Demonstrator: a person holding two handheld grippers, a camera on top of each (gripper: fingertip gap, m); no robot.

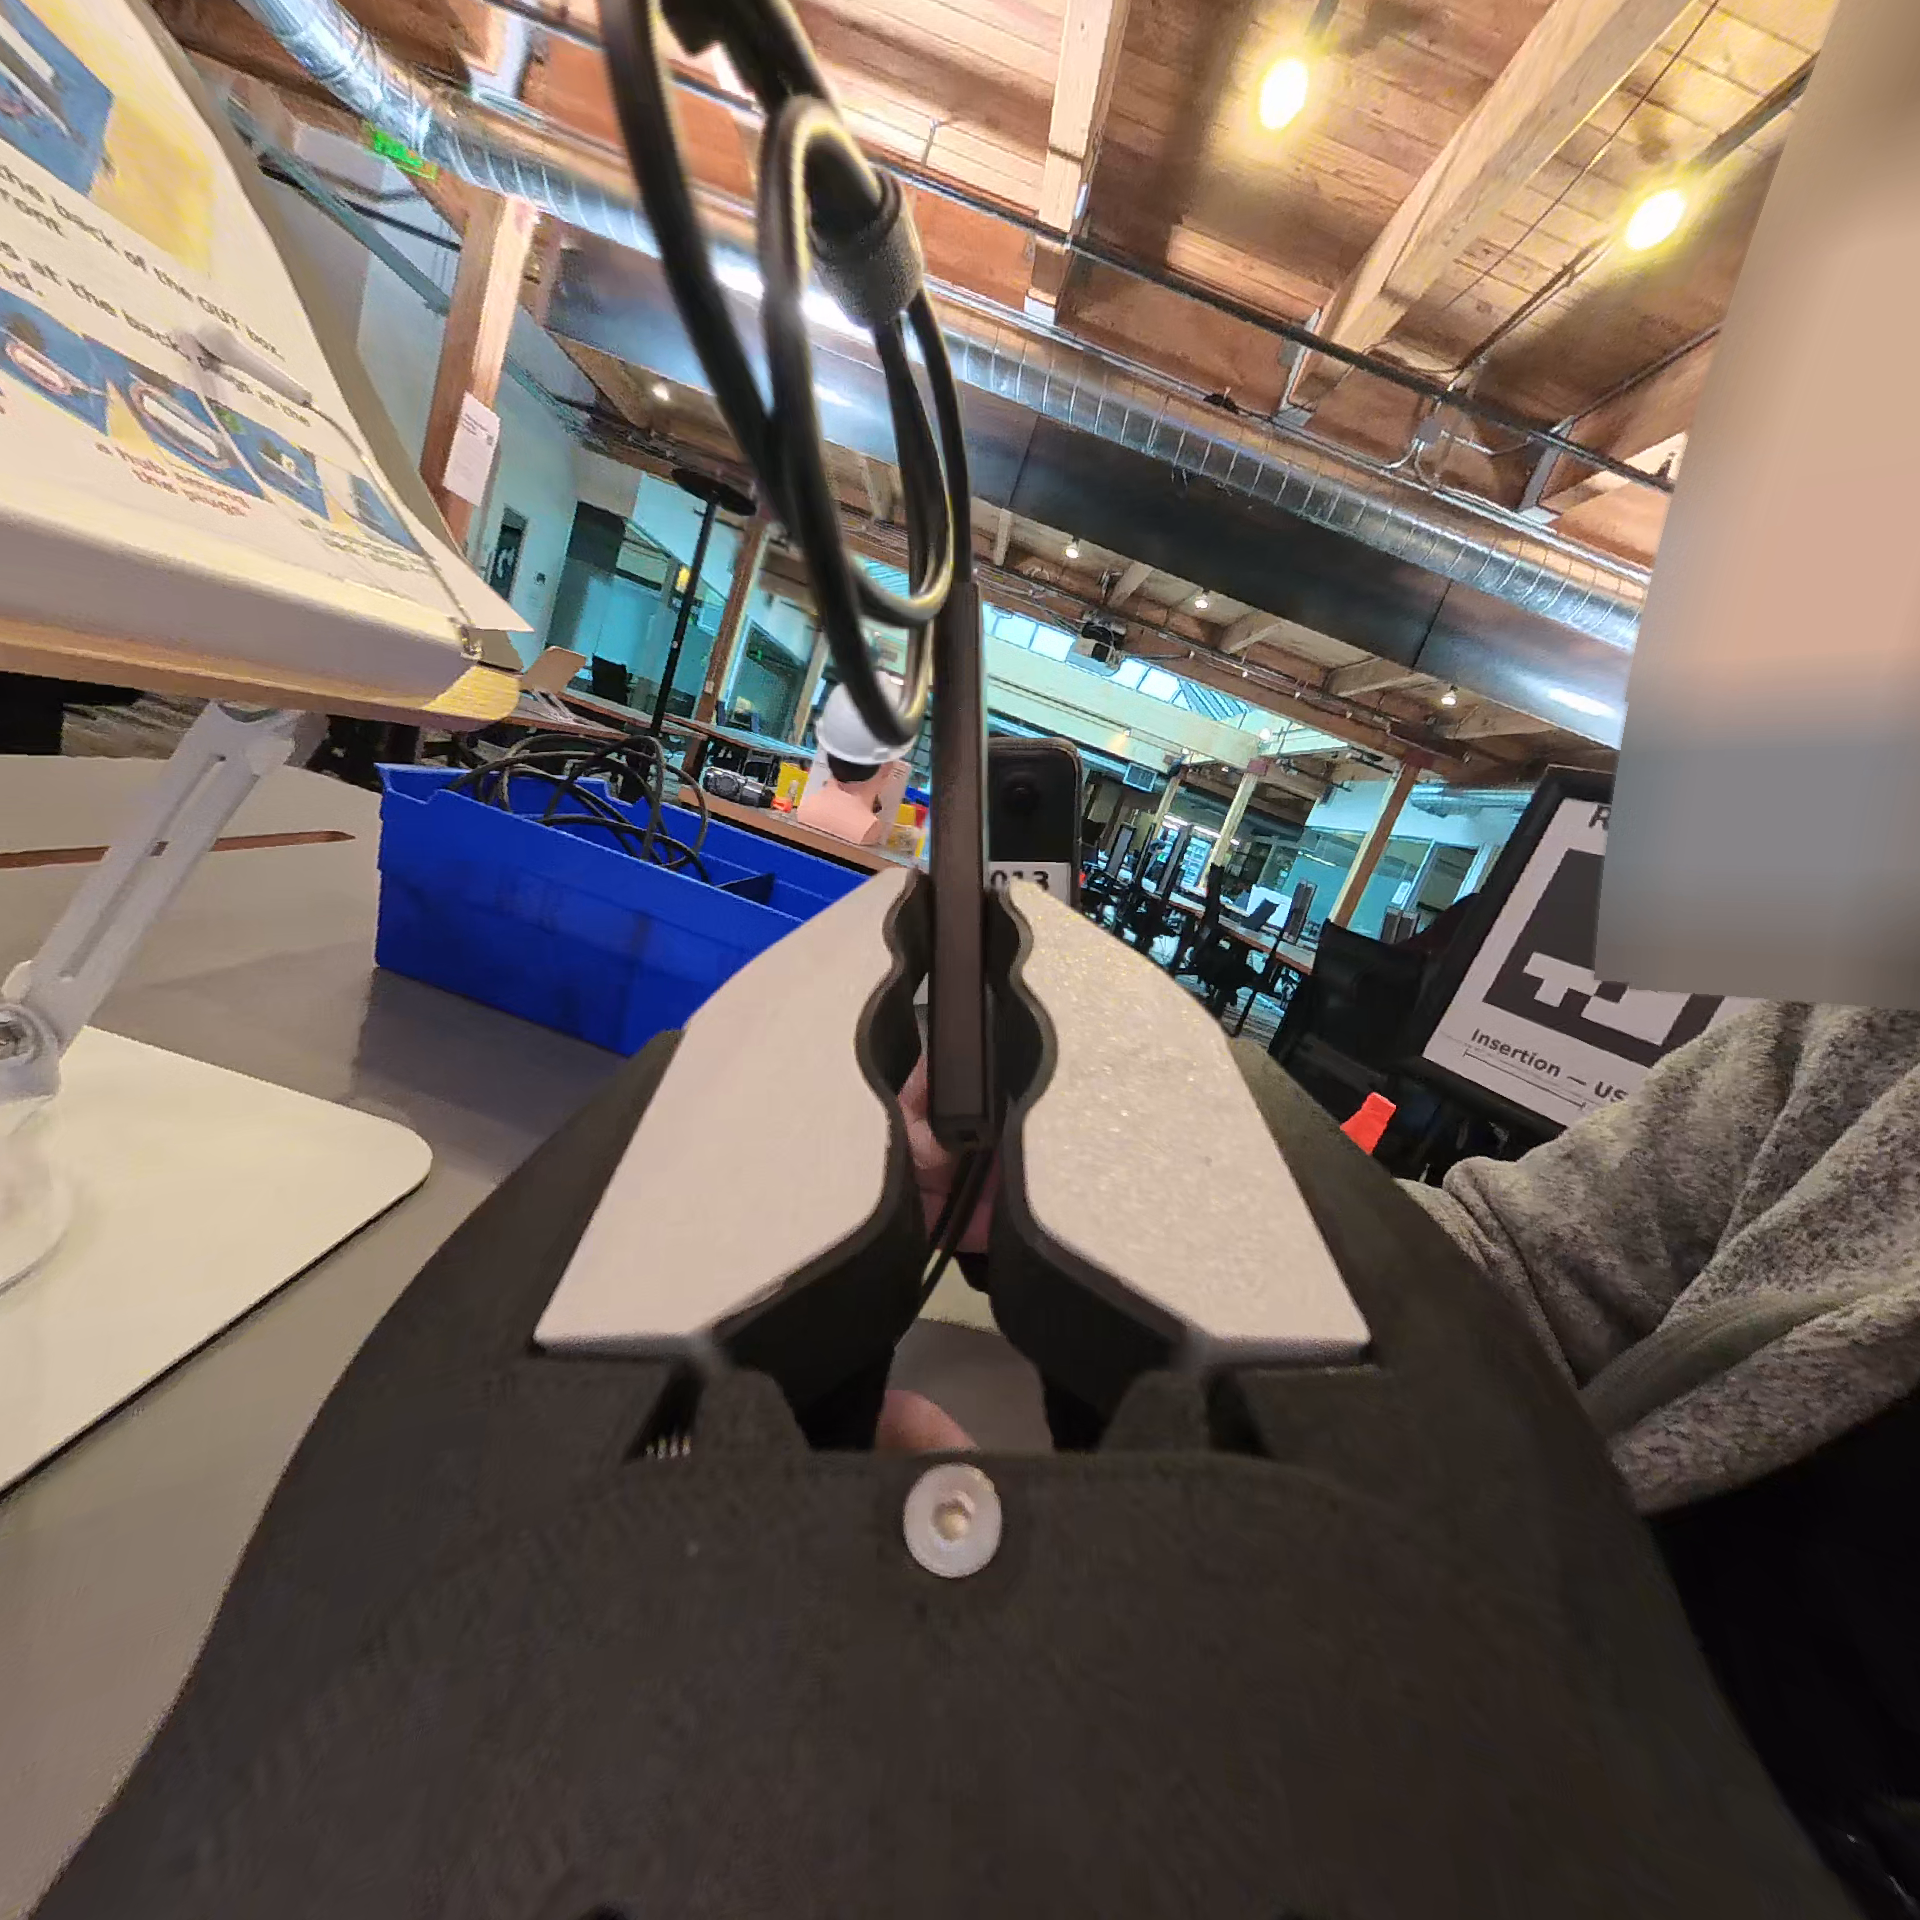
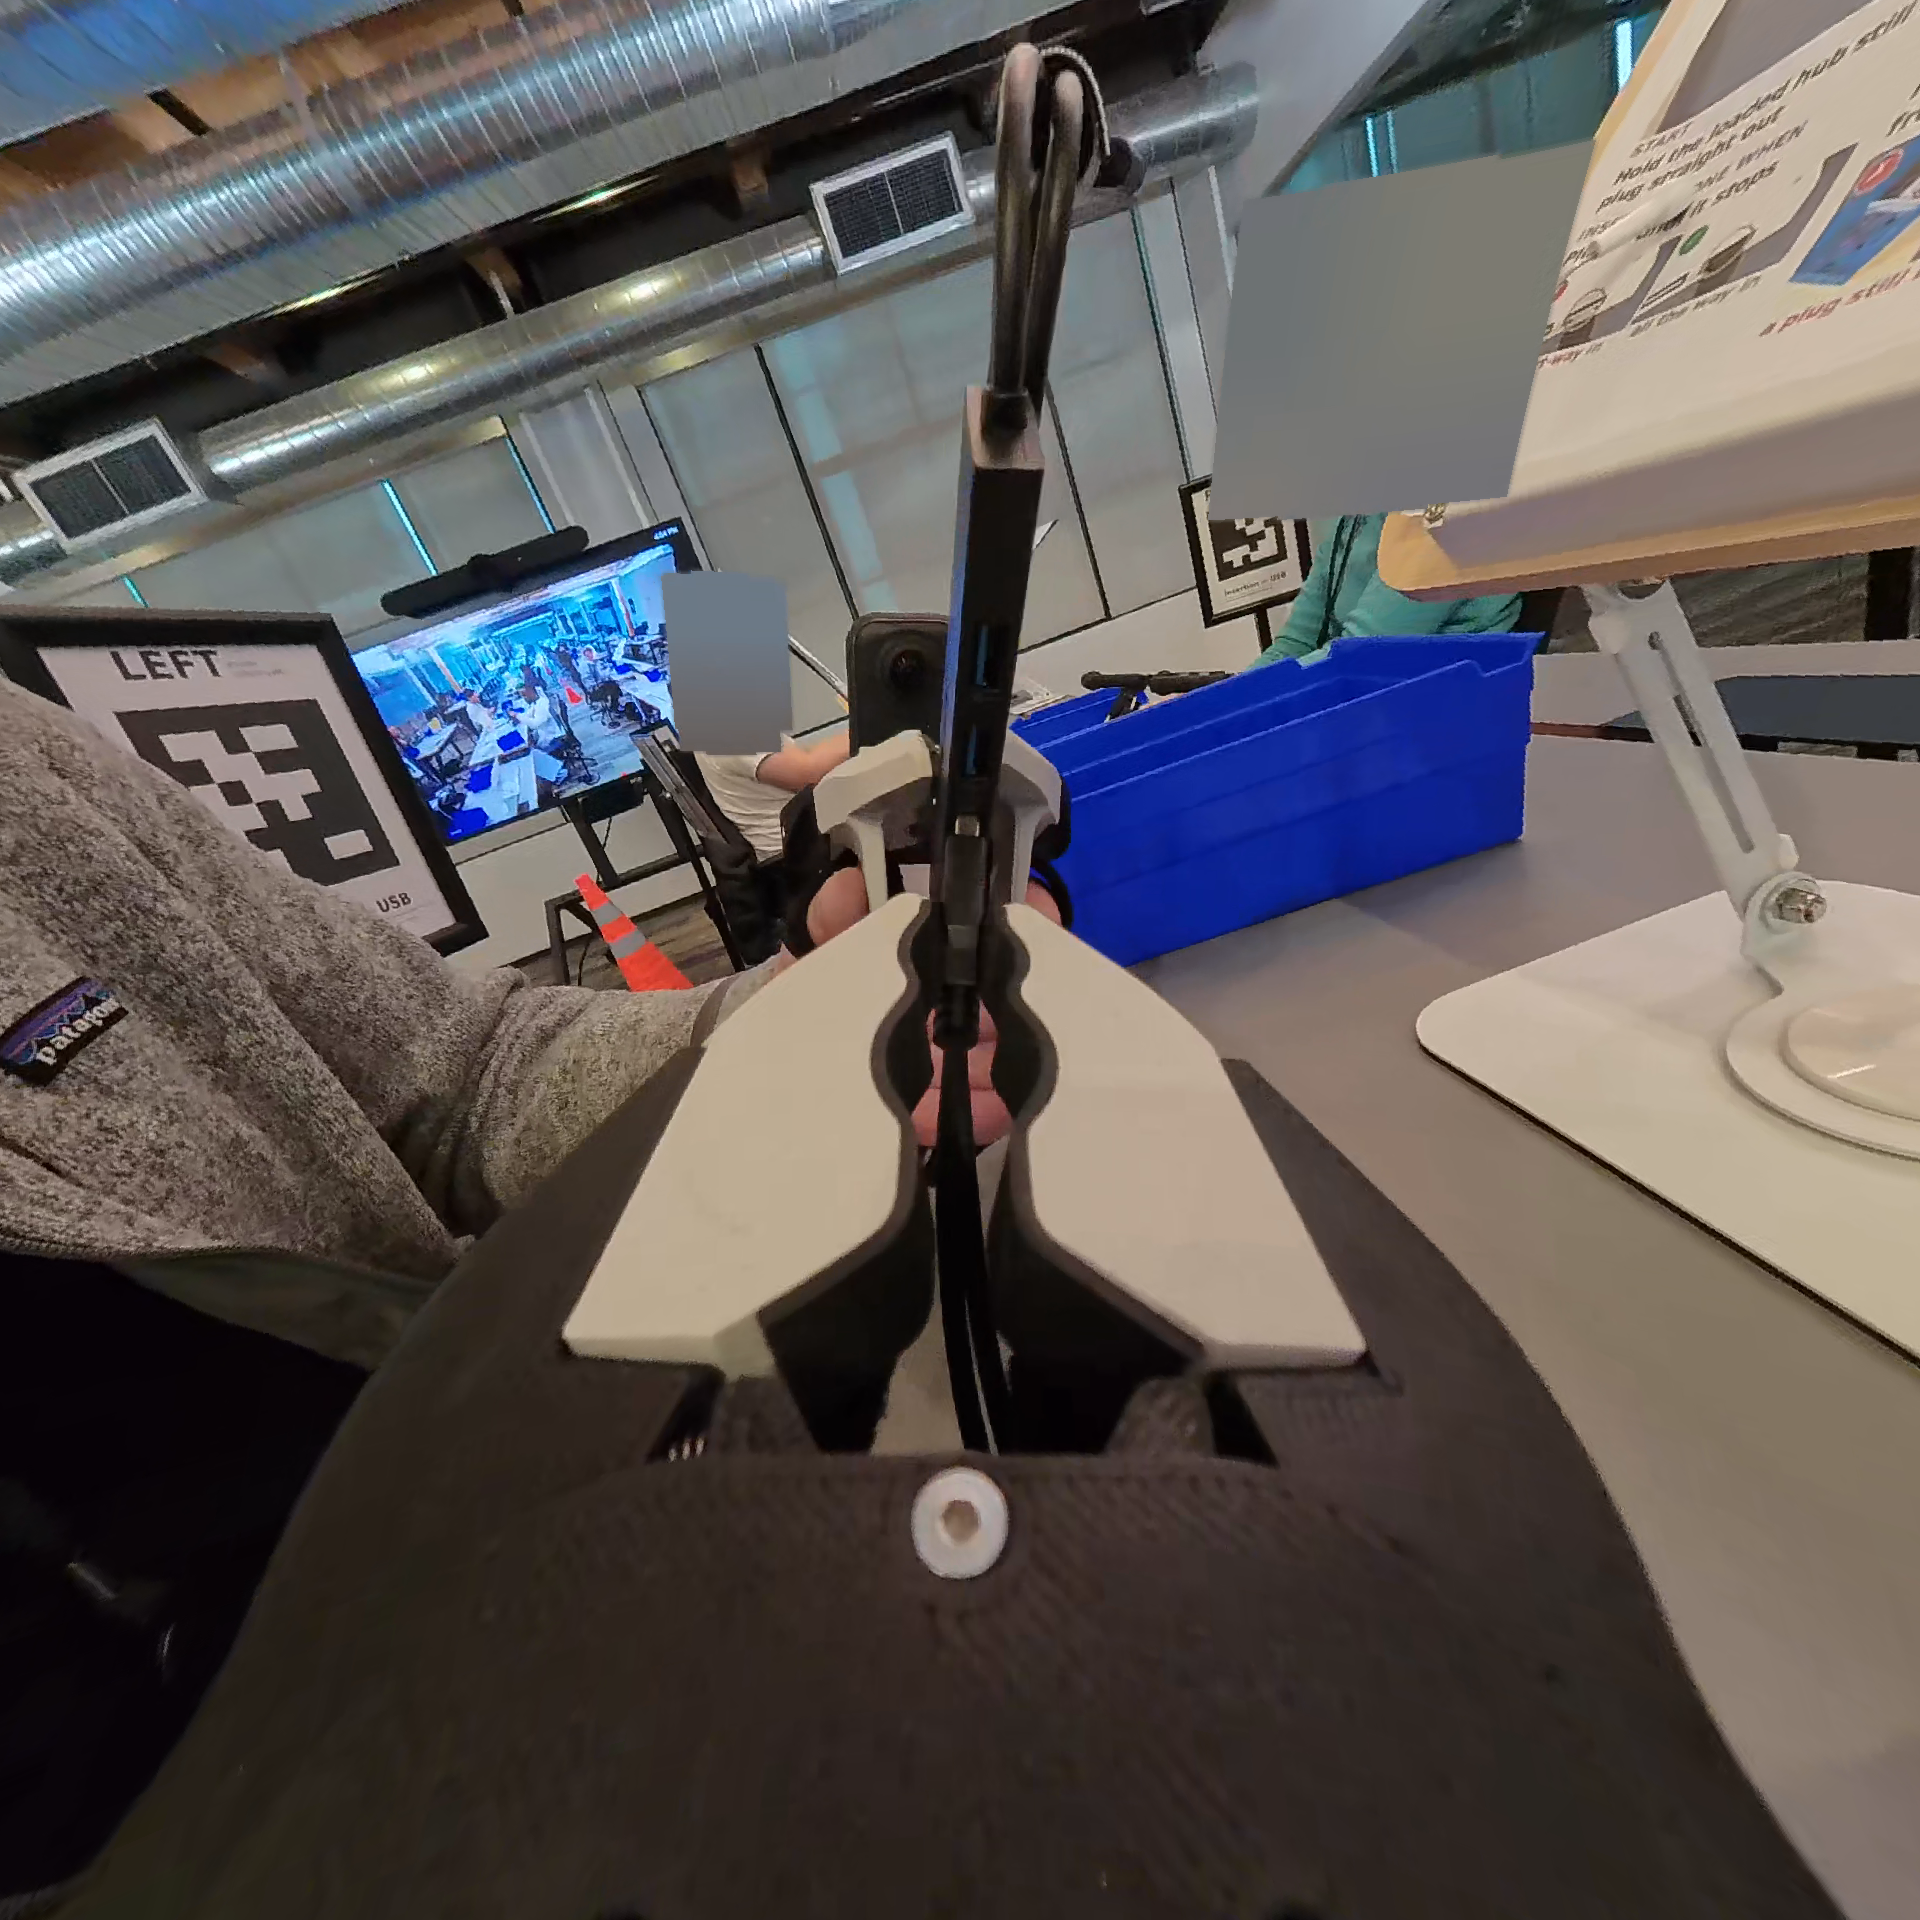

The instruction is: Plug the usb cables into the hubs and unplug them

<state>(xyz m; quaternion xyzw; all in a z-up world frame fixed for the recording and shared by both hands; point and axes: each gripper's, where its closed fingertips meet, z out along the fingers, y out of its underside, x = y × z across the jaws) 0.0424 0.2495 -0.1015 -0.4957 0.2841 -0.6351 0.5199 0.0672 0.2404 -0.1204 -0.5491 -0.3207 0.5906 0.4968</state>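
Note:
My left gripper (image 1: pixel 956 920) is shut on a slim black USB hub (image 1: pixel 958 790), held upright and edge-on. The hub's own coiled cable (image 1: pixel 862 416), tied with a strap, loops above it. In the right wrist view the same hub (image 2: pixel 987 582) stands upright with two blue ports on its side, and the left gripper's white fingertips (image 2: pixel 878 779) clamp its lower part. My right gripper (image 2: pixel 961 930) is shut on a black USB plug (image 2: pixel 964 894). The plug's metal tip meets the hub's lower end, and its cable (image 2: pixel 961 1247) runs back between my fingers.
A blue bin (image 1: pixel 582 914) (image 2: pixel 1299 790) sits on the grey table (image 2: pixel 1403 1195). A white stand (image 1: pixel 156 1195) (image 2: pixel 1714 1039) carries an instruction board (image 1: pixel 187 436). A black camera (image 2: pixel 894 675) stands behind the hub. Marker signs (image 2: pixel 260 769), an orange cone (image 2: pixel 634 945) and a grey-sleeved arm (image 2: pixel 260 987) are nearby.

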